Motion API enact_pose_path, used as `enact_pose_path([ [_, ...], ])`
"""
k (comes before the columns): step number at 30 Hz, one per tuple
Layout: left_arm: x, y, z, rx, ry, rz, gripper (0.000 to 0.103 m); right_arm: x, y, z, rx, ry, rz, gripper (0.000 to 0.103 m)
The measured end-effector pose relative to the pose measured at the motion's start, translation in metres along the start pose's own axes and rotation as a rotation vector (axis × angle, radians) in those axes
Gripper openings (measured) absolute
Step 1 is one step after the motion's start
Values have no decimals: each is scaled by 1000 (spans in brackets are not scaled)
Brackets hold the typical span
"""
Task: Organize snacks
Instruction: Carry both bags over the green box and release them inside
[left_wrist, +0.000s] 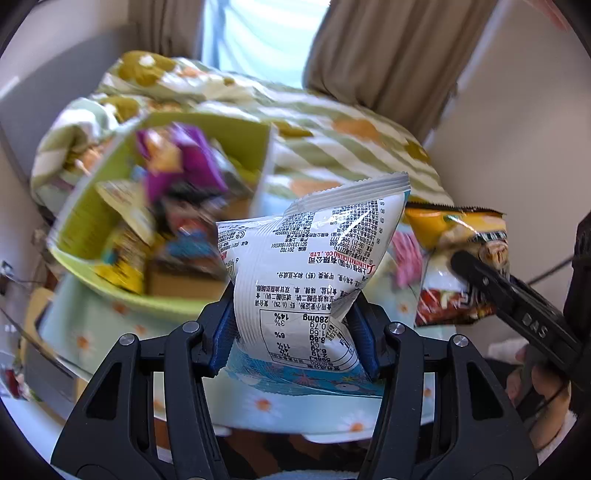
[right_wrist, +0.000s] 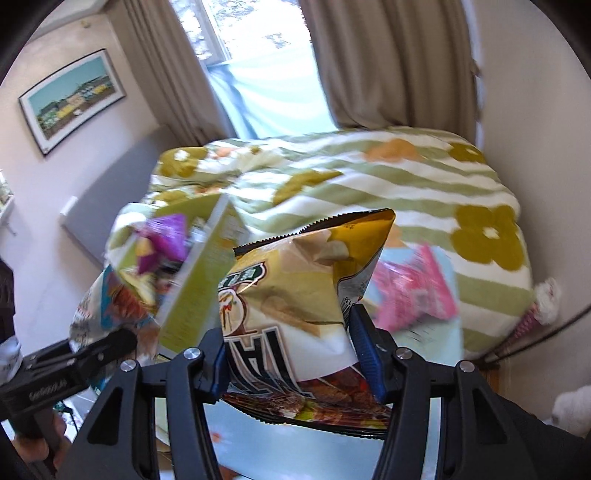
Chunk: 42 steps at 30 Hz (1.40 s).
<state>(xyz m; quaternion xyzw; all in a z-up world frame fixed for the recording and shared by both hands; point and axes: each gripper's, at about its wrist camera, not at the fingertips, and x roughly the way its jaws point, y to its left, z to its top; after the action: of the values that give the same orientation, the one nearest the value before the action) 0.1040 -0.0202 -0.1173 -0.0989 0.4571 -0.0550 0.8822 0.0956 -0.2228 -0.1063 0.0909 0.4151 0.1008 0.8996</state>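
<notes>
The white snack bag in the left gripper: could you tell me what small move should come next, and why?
Probably carry the white snack bag left over the green box and release it there. The left gripper already pinches it clear of the bed, and the box holds other snacks.

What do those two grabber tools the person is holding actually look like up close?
Both are matt black plastic frames with triangular cut-outs and round silver bolt heads. The left gripper and the right gripper each end in two blue fingers with ribbed pads. Seen from the side, each has a long black body with pale embossed lettering. A thin dark cable runs behind the right one.
</notes>
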Motion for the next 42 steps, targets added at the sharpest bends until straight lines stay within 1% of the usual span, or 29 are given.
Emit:
enact_pose_path([
  [2, -9, 21, 12, -6, -20, 17, 51, 4, 24, 11, -12, -3, 38, 53],
  [6, -19, 69, 44, -17, -54, 55, 51, 13, 72, 26, -37, -23, 86, 53],
  [11, -16, 128, 76, -7, -56, 87, 51, 36, 122, 43, -29, -22, 130, 53],
  [14, -2, 159, 92, 15, -39, 93, 51, 50, 143, 49, -23, -19, 134, 53],
  [17, 14, 178, 101, 46, -10, 78, 51, 65, 160, 53, -2, -8, 133, 53],
  [20, 29, 187, 102, 65, 18, 58, 53, 78, 174, 54, 10, 6, 116, 53],
  [21, 34, 189, 102, 76, 25, 51, 59, 81, 178, 54, 15, 12, 109, 53],
  [22, 37, 191, 103, 85, 30, 44, 76, 85, 180, 55, 18, 17, 105, 53],
  [23, 40, 191, 103, 94, 34, 45, 88, 90, 184, 53, 22, 25, 96, 53],
  [24, 41, 191, 102, 100, 30, 51, 103, 92, 186, 53, 23, 30, 90, 53],
  [25, 39, 194, 102, 105, 11, 41, 103, 96, 189, 51, 24, 37, 82, 53],
  [27, 36, 195, 100, 107, 12, 16, 103, 99, 192, 49, 28, 48, 73, 53],
  [31, 25, 205, 94, 98, 11, -11, 103, 105, 198, 43, 28, 66, 63, 53],
  [37, 21, 227, 81, 59, 33, -9, 103, 118, 215, 26, 22, 104, 84, 53],
  [39, 22, 233, 78, 55, 36, -11, 103, 125, 218, 18, 41, 111, 114, 53],
  [42, 23, 239, 76, 62, 45, 4, 103, 134, 218, 11, 75, 117, 123, 54],
])
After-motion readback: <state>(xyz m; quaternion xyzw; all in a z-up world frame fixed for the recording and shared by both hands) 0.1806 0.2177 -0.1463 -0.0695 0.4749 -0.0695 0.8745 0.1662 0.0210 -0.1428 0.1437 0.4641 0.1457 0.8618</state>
